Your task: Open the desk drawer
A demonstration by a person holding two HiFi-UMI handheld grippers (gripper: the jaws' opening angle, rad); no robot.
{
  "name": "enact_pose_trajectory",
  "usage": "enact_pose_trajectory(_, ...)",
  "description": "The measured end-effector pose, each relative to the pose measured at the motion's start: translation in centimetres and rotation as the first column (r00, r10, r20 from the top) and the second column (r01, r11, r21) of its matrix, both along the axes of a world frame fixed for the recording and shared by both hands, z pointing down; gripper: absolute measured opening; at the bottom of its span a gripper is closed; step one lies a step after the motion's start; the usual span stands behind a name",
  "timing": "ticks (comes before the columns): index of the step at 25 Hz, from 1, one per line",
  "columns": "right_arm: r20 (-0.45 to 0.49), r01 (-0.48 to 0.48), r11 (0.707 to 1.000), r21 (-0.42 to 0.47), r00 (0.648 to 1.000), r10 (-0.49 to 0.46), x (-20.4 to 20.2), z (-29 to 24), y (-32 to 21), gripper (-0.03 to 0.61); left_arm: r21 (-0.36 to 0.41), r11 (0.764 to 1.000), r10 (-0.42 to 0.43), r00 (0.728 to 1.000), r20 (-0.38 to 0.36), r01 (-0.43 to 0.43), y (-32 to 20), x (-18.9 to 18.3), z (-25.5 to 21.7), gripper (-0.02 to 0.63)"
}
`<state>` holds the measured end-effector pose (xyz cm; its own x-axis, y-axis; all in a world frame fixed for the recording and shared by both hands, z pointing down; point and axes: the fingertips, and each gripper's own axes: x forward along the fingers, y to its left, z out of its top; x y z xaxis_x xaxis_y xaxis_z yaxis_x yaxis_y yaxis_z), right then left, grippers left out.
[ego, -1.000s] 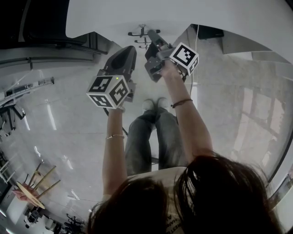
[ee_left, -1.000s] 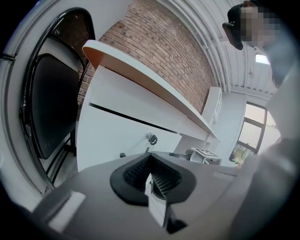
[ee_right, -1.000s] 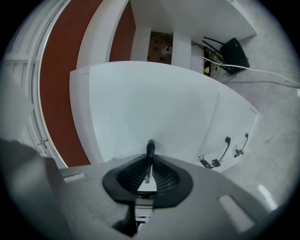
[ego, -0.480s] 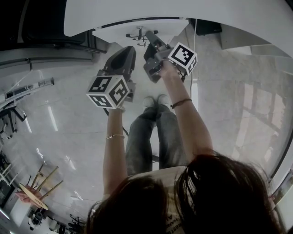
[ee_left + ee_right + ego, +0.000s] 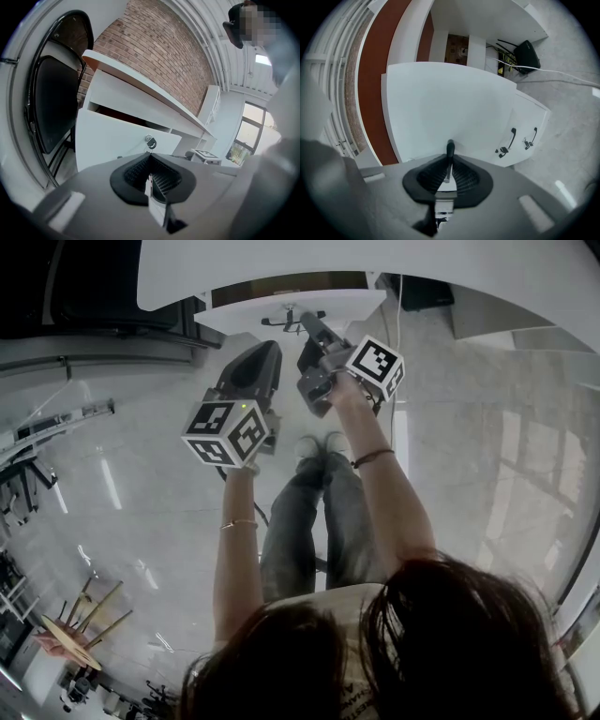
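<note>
The white desk drawer point(image 5: 281, 302) stands partly pulled out under the desk top point(image 5: 375, 261), with a dark gap behind its front. My right gripper point(image 5: 307, 322) is shut on the drawer's thin black handle point(image 5: 450, 148) at the middle of the white front point(image 5: 450, 103). My left gripper point(image 5: 265, 351) hangs a little to the left and nearer me, shut with nothing between its jaws. In the left gripper view the drawer front point(image 5: 112, 140) shows a key point(image 5: 150, 141) in its lock, beyond the left gripper point(image 5: 150, 180).
A black chair point(image 5: 51, 103) stands left of the drawer. Lower white drawers with black handles point(image 5: 512, 139) sit to the right. A black box point(image 5: 528, 52) with cables lies on the floor under the desk. The person's legs point(image 5: 314, 521) stretch below the grippers.
The drawer has slid out from under the desk top toward me, drawn by the right gripper; the gap behind its front has widened. The left gripper drifted slightly nearer.
</note>
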<state>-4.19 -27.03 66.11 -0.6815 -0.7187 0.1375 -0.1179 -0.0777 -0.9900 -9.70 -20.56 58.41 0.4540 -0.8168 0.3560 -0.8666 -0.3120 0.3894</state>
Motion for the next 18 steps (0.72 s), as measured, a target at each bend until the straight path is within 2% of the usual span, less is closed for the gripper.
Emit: enact_pose_trajectory(18, -0.004, -0.003, 0.998, -0.065, 1.0, 0.002, 0.3, -0.5, 6.0, 0.035, -0.054, 0.998, -0.015, 1.0, 0.025, 0.016, 5.3, -0.3, -1.3, -0.002)
